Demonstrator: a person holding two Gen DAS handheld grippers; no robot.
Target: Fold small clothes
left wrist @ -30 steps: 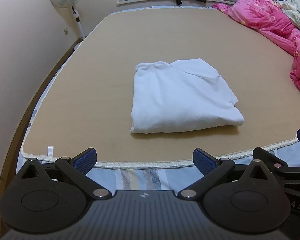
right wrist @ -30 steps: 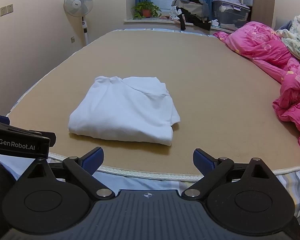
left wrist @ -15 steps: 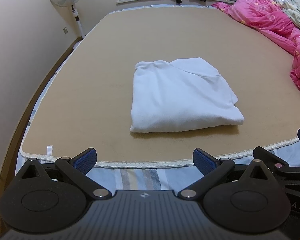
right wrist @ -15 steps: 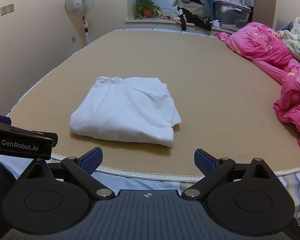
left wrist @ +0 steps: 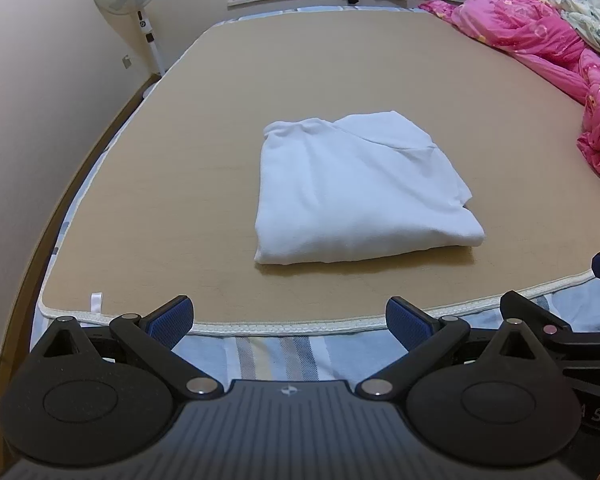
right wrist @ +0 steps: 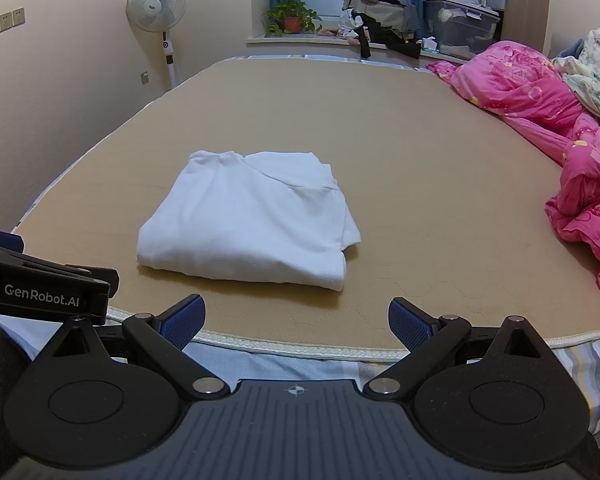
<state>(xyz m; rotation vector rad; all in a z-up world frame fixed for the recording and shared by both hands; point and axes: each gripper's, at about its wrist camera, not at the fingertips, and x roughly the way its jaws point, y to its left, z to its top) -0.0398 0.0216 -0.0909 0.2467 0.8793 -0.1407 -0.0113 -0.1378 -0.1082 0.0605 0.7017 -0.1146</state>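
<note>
The left tongs (left wrist: 287, 314) hang with both blue pads spread wide and nothing between them, low over the striped sheet (left wrist: 268, 354) at the near edge of the bed. The right tongs (right wrist: 296, 318) are the same: spread, empty, just short of the mat's white piping. Each pair shows at the edge of the other's view, so they sit side by side and close together.

Straight ahead of both, a little beyond the piping, the white garment (left wrist: 360, 188) lies on the tan bed mat (left wrist: 180, 184), apart from either pair. It is already folded into a thick, roughly square bundle, with a rounded fold facing the tongs and looser layered edges on the right and far sides. It looks like soft, light knit cloth: limp, not slippery, nothing to break, but the layers would likely slide apart if lifted by one corner. My judgement is that the safest hold is on the near folded edge, one pair toward each end, pinching through all layers; the folding itself looks essentially finished.

Farther off to the right lies a heap of pink quilt (right wrist: 580, 168). Beyond the far end of the bed, a clear lidded storage bin (right wrist: 460, 28) stands on the window ledge with pale stuff inside that I cannot make out, next to a loose pile of clothes (right wrist: 380, 8) and a potted plant (right wrist: 292, 18). A standing fan (right wrist: 158, 12) is far ahead on the left.
</note>
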